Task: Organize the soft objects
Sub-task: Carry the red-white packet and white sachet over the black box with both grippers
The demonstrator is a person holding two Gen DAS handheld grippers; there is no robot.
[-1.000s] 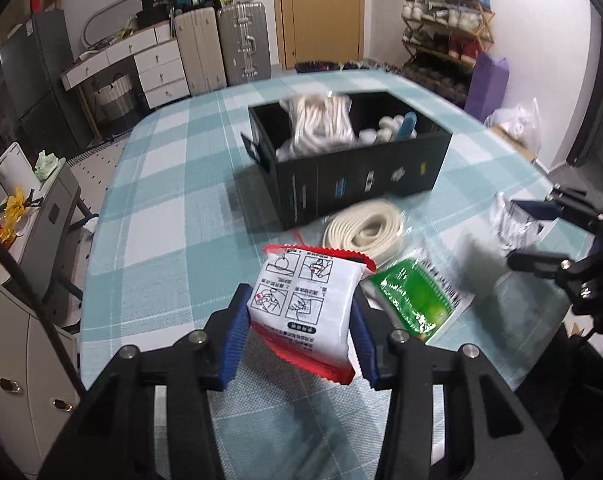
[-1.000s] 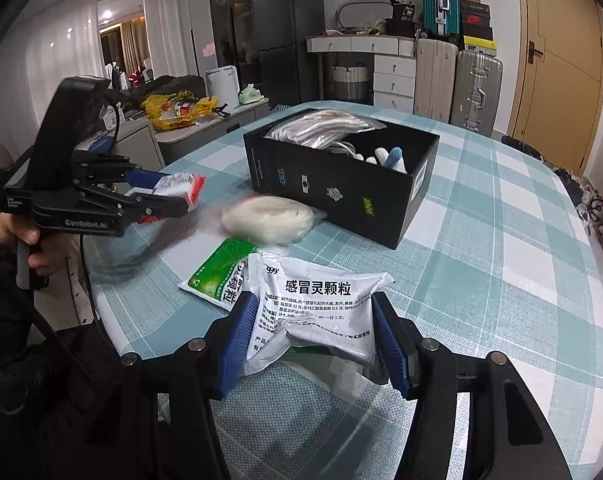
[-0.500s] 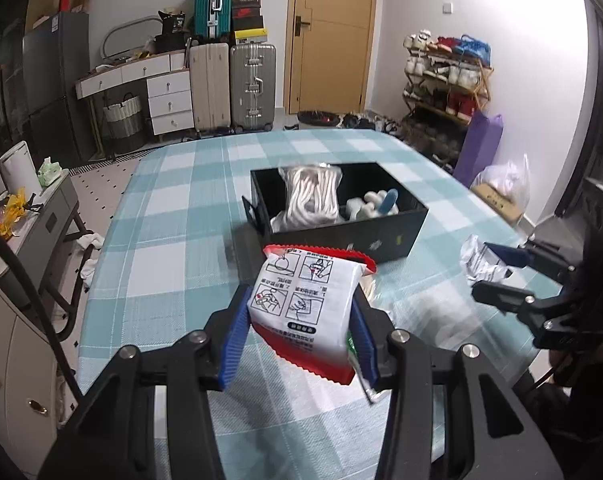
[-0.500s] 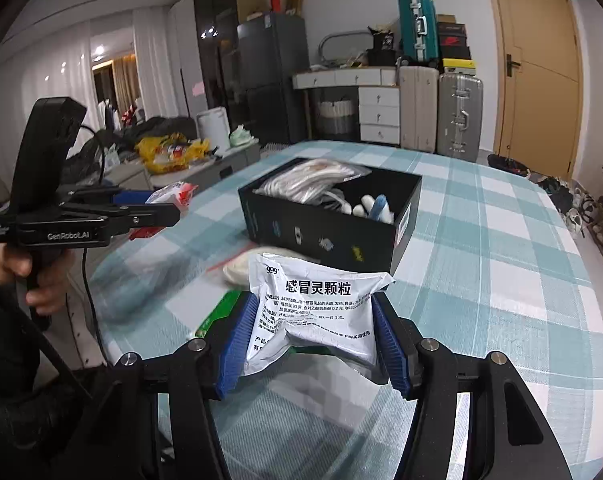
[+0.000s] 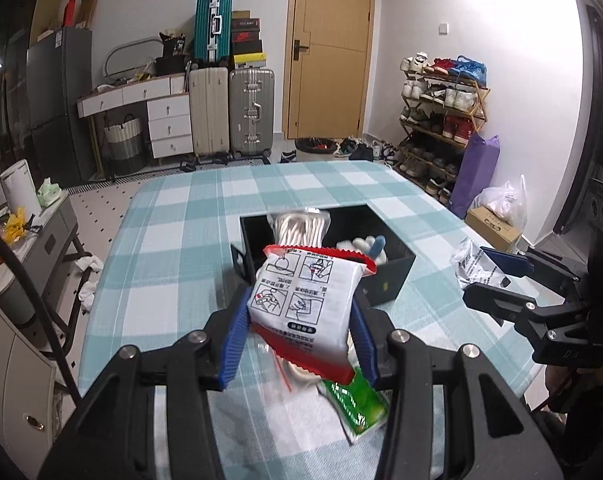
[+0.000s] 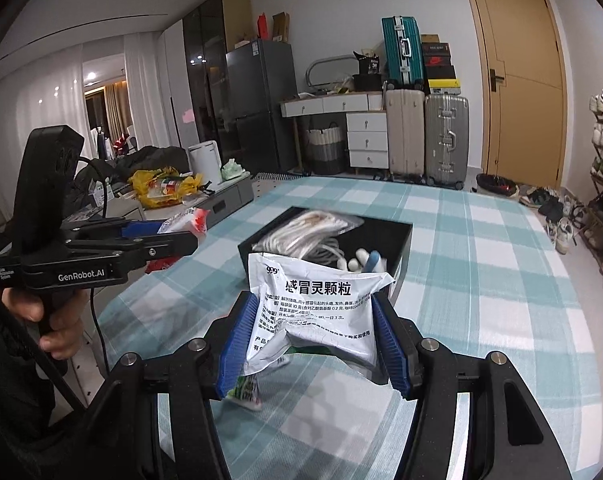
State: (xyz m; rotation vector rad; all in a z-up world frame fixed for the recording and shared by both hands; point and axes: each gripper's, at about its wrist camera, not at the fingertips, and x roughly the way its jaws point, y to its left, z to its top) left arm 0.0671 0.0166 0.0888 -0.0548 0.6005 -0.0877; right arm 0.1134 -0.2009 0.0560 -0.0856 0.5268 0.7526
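Both tools lifted their packets higher.

Red-edged white pouch (image 5: 305,304) clamped upright above the worktop, crumpled white sachet (image 6: 317,312) likewise pinched aloft, green packet (image 5: 355,404) lying flat below

White walls, wooden door (image 5: 328,48) at back. Suitcases (image 5: 231,112) and white drawer unit (image 5: 169,124) along wall; shoe rack (image 5: 441,112) right. Dark fridge (image 6: 261,104) left. Surface (image 5: 173,240) under teal checked cloth. Indoor lighting.
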